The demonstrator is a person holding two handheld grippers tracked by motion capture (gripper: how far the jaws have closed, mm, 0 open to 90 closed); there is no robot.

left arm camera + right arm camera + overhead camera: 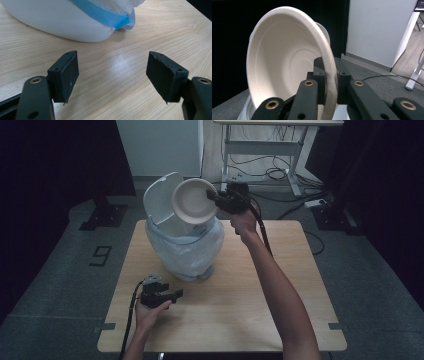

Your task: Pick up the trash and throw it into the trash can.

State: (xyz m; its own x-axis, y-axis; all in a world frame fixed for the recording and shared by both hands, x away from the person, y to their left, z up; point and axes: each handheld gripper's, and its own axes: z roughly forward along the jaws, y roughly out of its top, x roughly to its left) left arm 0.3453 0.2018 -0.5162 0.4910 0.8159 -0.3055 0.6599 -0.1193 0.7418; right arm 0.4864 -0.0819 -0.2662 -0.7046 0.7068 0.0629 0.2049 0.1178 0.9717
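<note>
A pale paper bowl (pixel 192 200) is held on edge above a white bin (pixel 186 251), with my right gripper (pixel 212 197) shut on its rim. In the right gripper view the jaws pinch the bowl's (pixel 279 57) rim between the right gripper's (pixel 331 83) pads. The bin's lid (pixel 160 197) stands open behind the bowl, and a plastic bag lines the bin. My left gripper (pixel 175 295) rests low at the table's front left, open with nothing between its jaws. In the left gripper view my left gripper (pixel 112 75) faces the bin's base (pixel 62 25).
The wooden table (pixel 240 310) has bare room to the right of the bin and in front of it. A blue band of the bag (pixel 105 13) hangs over the bin's side. Behind the table stand a desk frame (pixel 260 150) with floor cables and a white cabinet (pixel 160 145).
</note>
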